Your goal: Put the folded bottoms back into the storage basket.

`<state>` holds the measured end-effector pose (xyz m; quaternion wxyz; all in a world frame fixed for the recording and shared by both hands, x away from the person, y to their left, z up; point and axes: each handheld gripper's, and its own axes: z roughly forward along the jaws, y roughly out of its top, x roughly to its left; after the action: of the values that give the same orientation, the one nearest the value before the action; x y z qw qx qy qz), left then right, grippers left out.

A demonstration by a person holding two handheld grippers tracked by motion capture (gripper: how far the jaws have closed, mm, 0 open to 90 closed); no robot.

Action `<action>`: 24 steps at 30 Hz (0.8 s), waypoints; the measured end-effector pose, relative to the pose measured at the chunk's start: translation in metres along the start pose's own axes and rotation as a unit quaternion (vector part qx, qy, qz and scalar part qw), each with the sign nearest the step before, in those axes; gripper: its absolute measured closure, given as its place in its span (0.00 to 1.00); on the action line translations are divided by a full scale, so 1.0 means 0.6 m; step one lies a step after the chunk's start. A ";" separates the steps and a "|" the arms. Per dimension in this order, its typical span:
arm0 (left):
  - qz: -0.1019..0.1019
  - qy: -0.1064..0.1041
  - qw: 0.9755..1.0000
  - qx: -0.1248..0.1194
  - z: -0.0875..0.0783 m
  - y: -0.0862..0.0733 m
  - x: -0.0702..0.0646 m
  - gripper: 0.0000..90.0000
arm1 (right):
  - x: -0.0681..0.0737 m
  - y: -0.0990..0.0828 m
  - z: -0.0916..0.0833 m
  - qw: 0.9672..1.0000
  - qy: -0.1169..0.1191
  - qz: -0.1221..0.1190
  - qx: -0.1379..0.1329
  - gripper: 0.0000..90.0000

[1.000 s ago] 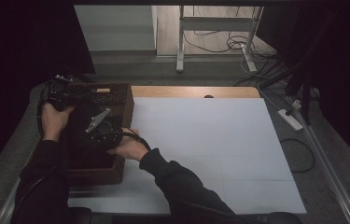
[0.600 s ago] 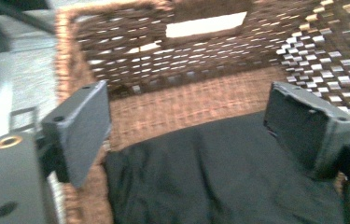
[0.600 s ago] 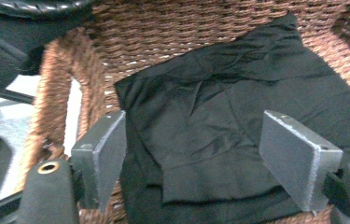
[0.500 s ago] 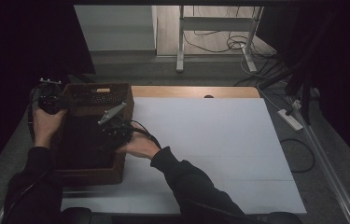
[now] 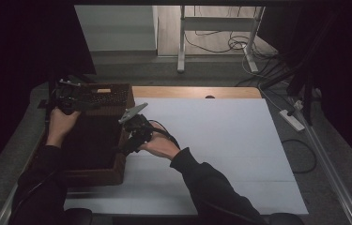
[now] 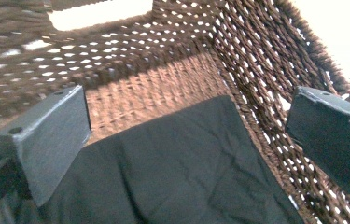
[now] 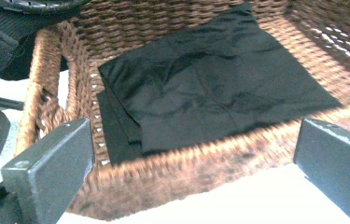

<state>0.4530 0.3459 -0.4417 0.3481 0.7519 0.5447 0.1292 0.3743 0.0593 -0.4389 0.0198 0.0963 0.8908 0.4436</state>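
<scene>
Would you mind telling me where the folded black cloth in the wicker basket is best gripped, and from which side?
Probably the layered corner of the folded black cloth, pinched from above: it lies flat on the floor of the wicker basket, whose walls block any sideways approach.

Folded black cloth (image 7: 210, 88) lying flat inside brown wicker basket (image 7: 172, 175); right claw (image 7: 196, 179) jaws wide apart, nothing between.

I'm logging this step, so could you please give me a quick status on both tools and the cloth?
Left tool and right tool just opened, nothing between the jaws. Black cloth lying folded in the wicker basket. Nothing in the way.
</scene>
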 end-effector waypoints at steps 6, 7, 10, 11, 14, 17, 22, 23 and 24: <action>-0.009 -0.016 0.999 0.039 0.051 0.021 -0.028 0.04 | -0.006 -0.017 -0.038 1.000 -0.008 0.008 -0.008 0.00; -0.007 -0.012 0.999 0.052 0.062 0.022 -0.033 0.05 | -0.006 -0.020 -0.044 1.000 -0.010 0.009 -0.010 0.00; -0.012 -0.014 0.996 0.086 0.092 0.019 -0.044 0.08 | -0.007 -0.029 -0.065 1.000 -0.018 0.009 -0.014 0.00; -0.014 -0.018 0.995 0.098 0.101 0.017 -0.047 0.10 | -0.008 -0.032 -0.071 1.000 -0.018 0.010 -0.017 0.00; -0.008 -0.021 0.988 0.151 0.125 0.008 -0.055 0.22 | -0.008 -0.042 -0.089 0.999 -0.022 0.014 -0.027 0.00; 0.008 -0.034 0.979 0.201 0.146 -0.002 -0.065 0.37 | -0.009 -0.051 -0.103 0.999 -0.025 0.016 -0.033 0.00; 0.072 0.017 0.967 0.244 0.166 -0.007 -0.095 0.50 | -0.014 -0.064 -0.120 0.998 -0.030 0.024 -0.040 0.00; 0.090 0.036 0.964 0.248 0.167 -0.007 -0.101 0.57 | -0.015 -0.067 -0.122 0.998 -0.031 0.024 -0.041 0.00; 0.104 0.047 0.962 0.250 0.168 -0.007 -0.106 0.64 | -0.016 -0.070 -0.124 0.998 -0.032 0.026 -0.042 0.00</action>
<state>0.4842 0.2504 -0.5057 0.1082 0.8606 0.4942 0.0595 0.3684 -0.0258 -0.4278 0.0408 0.1329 0.8675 0.4776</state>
